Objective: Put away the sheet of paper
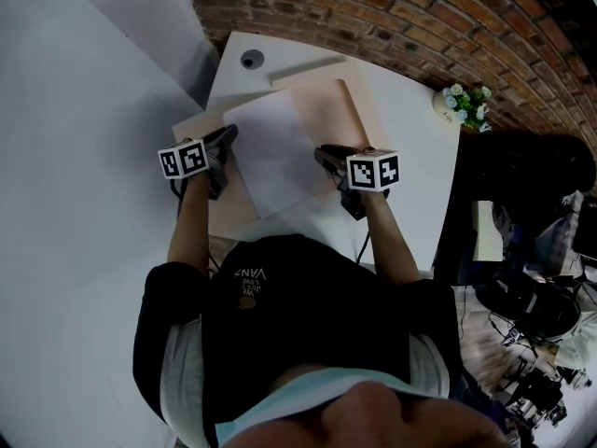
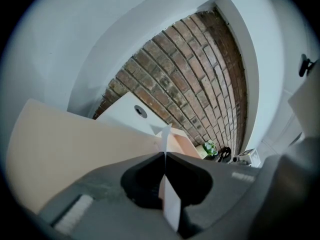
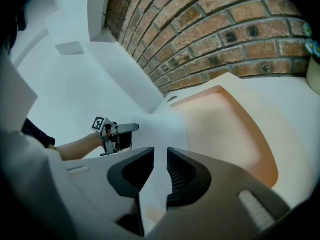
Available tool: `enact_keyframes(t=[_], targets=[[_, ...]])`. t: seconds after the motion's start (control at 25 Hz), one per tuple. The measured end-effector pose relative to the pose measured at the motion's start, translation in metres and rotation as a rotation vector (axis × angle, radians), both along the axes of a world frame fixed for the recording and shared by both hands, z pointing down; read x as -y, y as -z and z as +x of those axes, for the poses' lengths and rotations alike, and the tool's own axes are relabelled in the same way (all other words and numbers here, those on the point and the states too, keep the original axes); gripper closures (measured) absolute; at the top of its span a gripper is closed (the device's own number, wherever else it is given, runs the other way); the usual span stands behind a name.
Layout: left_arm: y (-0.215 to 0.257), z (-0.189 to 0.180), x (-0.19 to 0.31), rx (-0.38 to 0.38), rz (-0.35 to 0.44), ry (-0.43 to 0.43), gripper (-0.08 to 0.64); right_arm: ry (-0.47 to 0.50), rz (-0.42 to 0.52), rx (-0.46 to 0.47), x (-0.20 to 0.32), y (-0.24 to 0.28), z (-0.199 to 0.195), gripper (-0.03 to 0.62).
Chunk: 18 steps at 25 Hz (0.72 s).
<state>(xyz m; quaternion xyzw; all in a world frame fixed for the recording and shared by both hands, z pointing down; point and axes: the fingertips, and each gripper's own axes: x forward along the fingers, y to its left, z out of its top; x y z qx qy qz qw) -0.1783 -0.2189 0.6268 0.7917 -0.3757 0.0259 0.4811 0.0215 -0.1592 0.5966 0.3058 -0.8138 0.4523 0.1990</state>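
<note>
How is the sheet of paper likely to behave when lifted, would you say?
Probably floppy: the sheet of paper shows edge-on, very thin, in the shut left gripper. Likely light, so it may sag from that pinch. On the mat, a push might slide it.

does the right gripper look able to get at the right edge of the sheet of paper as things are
Probably yes: the right gripper has its jaws apart right at the edge of the sheet of paper, with nothing lying in between. The left gripper pinches the opposite edge.
</note>
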Motion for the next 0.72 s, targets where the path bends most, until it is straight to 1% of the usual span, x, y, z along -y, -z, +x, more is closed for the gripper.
enact_keyframes(t=[0.36,0.72], targets=[[-0.001,0.015,0.005,-0.037,-0.014,0.010,0.560,0.004,0.000,0.002,-0.002,0.000,0.003,0.512],[-0.005,0.021,0.013,-0.046,-0.027,0.034,0.560,0.002,0.002,0.001,-0.004,0.000,0.011,0.512]])
